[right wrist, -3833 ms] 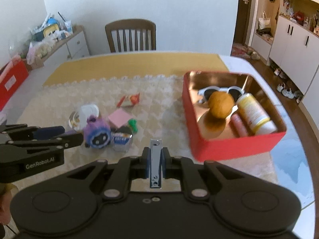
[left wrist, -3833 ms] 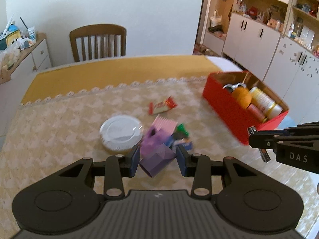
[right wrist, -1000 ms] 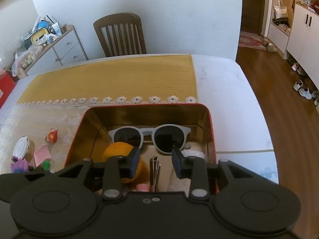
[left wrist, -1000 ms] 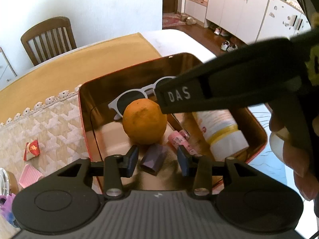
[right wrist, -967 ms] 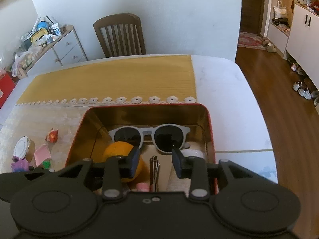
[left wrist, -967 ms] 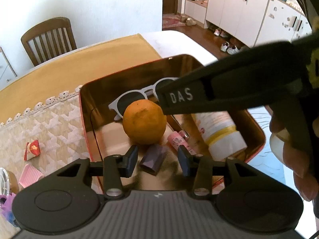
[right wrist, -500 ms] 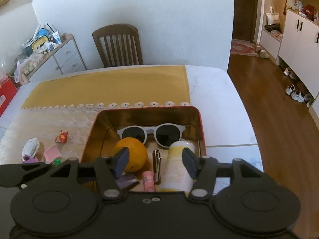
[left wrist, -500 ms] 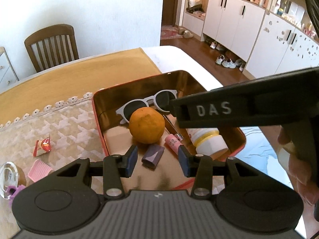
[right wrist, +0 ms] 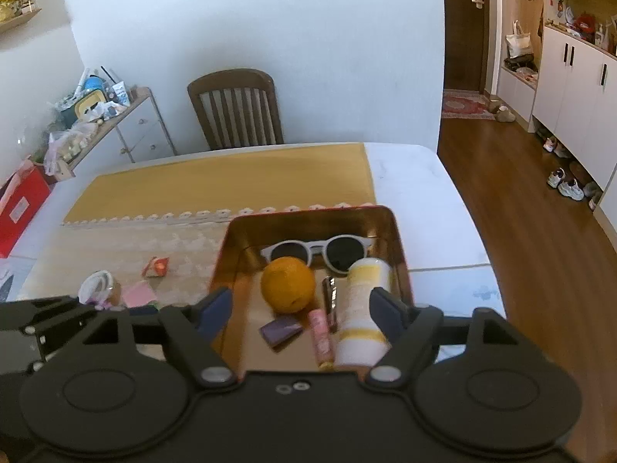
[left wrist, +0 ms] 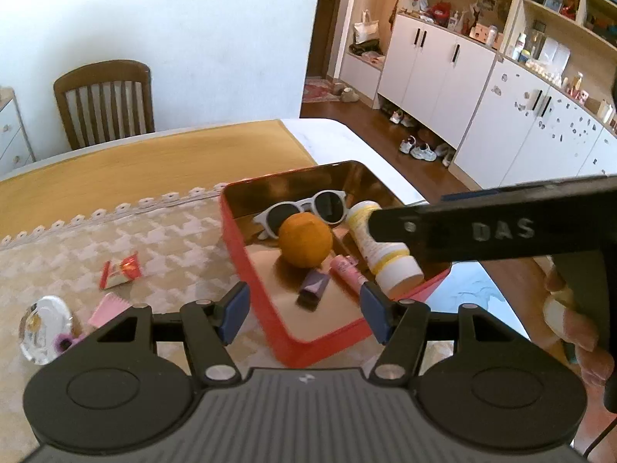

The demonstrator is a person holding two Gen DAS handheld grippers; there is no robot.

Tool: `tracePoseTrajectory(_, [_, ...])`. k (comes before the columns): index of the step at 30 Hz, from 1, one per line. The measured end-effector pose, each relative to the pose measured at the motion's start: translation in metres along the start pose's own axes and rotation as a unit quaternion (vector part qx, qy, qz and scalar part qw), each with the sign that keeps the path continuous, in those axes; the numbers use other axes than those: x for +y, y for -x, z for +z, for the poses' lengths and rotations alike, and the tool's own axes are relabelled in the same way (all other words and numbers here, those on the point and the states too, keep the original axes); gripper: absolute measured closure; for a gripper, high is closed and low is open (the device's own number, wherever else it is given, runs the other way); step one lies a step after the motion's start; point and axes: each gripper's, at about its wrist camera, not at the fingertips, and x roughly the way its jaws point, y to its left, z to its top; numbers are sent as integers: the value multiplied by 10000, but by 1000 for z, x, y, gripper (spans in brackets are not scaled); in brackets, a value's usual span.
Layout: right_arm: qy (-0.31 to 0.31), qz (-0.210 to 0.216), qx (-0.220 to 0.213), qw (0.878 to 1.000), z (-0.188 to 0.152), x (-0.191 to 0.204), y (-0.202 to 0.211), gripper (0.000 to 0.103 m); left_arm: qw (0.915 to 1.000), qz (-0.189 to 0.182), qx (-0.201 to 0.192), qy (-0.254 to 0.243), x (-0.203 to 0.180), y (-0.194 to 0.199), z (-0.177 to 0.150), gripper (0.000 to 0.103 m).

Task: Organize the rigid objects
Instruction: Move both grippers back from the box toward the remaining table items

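A red tin box (left wrist: 246,270) (right wrist: 401,254) stands on the table. In it lie white sunglasses (left wrist: 304,208) (right wrist: 320,249), an orange (left wrist: 305,240) (right wrist: 288,284), a purple block (left wrist: 313,289) (right wrist: 280,330), a pink tube (left wrist: 347,270) (right wrist: 321,333), a nail clipper (right wrist: 330,296) and a white and yellow bottle (left wrist: 380,249) (right wrist: 362,320). My left gripper (left wrist: 304,310) is open and empty above the box's near edge. My right gripper (right wrist: 299,310) is open and empty above the box.
On the lace cloth left of the box lie a red and white candy packet (left wrist: 120,273) (right wrist: 156,266), a pink pad (left wrist: 108,308) (right wrist: 137,294), a round clear case (left wrist: 46,328) (right wrist: 96,284) and a purple toy (left wrist: 65,341). A wooden chair (right wrist: 235,110) stands behind the table.
Both grippers have let go of their items, the purple block and the nail clipper, into the box. Both have opened wider and pulled up and back from it.
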Motion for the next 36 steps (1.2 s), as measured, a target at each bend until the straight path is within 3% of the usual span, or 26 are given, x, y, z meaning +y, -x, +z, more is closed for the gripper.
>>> tracePoseTrajectory(6, [68,-3,-137,9999,-16,23,15,12,9999,18,-148,58,31,26,-13,31])
tracePoseTrajectory(11, [-28,-10,-179,9998,-24,42,19,4,9996,73,-231,135,61,43,-24,29])
tracePoseTrajectory(16, [-79,-32,-293,9995,-32,65,21,2,9983,225,-507,152,93,61,-36,27])
tracePoseTrajectory(18, [-58,4,-349,9994,-37,74,22,0,9975,256,-649,146,107,68,-40,18])
tracePoseTrajectory(21, [-23,77,-344,9994,-43,91,20,0,9966,237,-773,126,126,76,-46,18])
tracePoseTrajectory(36, [650,466,54,9968,-72,169,-26,0,9996,-53,-286,-10,180,49,-68,18])
